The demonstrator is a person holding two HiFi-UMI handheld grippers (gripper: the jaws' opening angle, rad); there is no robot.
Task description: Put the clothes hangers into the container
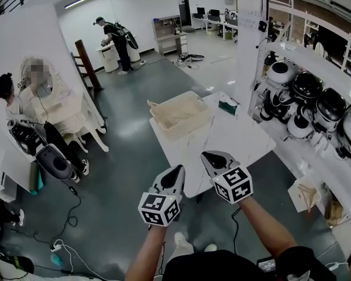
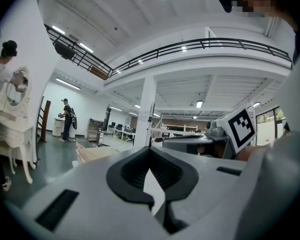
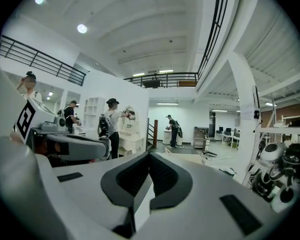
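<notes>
A beige open container (image 1: 164, 123) stands on the white table (image 1: 240, 139), near its left edge. Pale thin shapes lie inside it; I cannot tell whether they are hangers. No hanger shows anywhere else. My left gripper (image 1: 178, 170) and right gripper (image 1: 209, 156) hover side by side over the table's near edge, short of the container, both pointing forward and raised. In the left gripper view my left gripper (image 2: 151, 171) is shut with nothing in it, and the container (image 2: 92, 153) lies low ahead. The right gripper (image 3: 149, 174) is likewise shut and holds nothing.
A shelf of dark and white rice cookers (image 1: 316, 110) runs along the right. A white pillar (image 1: 248, 34) rises behind the table. A small teal object (image 1: 227, 105) sits on the table's far side. One person (image 1: 11, 104) is at a white dresser on the left, another (image 1: 117, 40) far back. Cables (image 1: 64, 250) trail on the floor.
</notes>
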